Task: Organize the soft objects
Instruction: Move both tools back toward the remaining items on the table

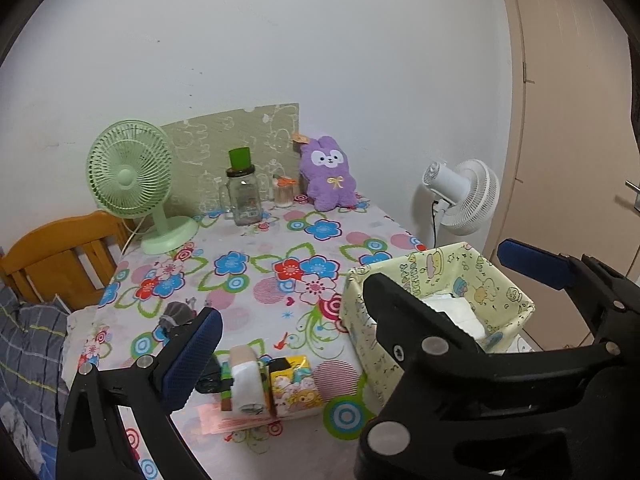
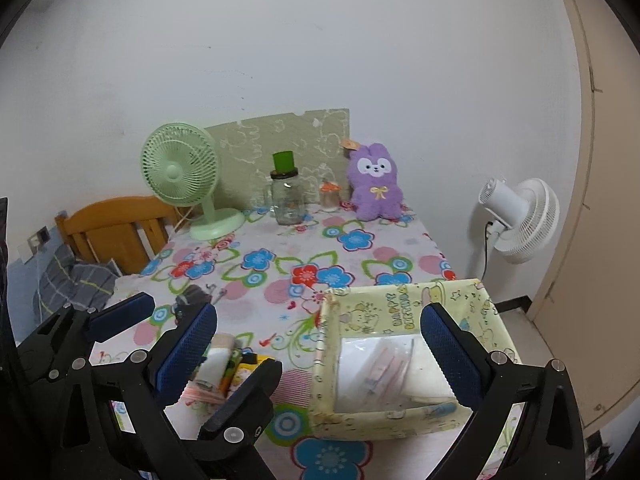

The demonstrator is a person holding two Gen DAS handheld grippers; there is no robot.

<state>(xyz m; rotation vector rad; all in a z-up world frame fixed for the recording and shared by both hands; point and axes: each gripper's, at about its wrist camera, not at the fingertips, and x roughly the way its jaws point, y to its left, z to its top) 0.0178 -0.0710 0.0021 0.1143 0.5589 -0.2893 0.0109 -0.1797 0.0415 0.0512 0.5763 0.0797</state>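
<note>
While both grippers' jaws hang spread and empty, white packets [image 2: 384, 364] lie inside the yellow box [image 2: 400, 420].

box [image 2: 400, 364]: on its inner far wall you can read green lettering "HAPPY" over a 2nd word that looks like "BIRTHDAY", tilted, partly blurred | glass jar [image 1: 244, 200]: you see a label, print too small to read | yellow packet [image 1: 294, 386]: cartoon print, no legible text
</note>
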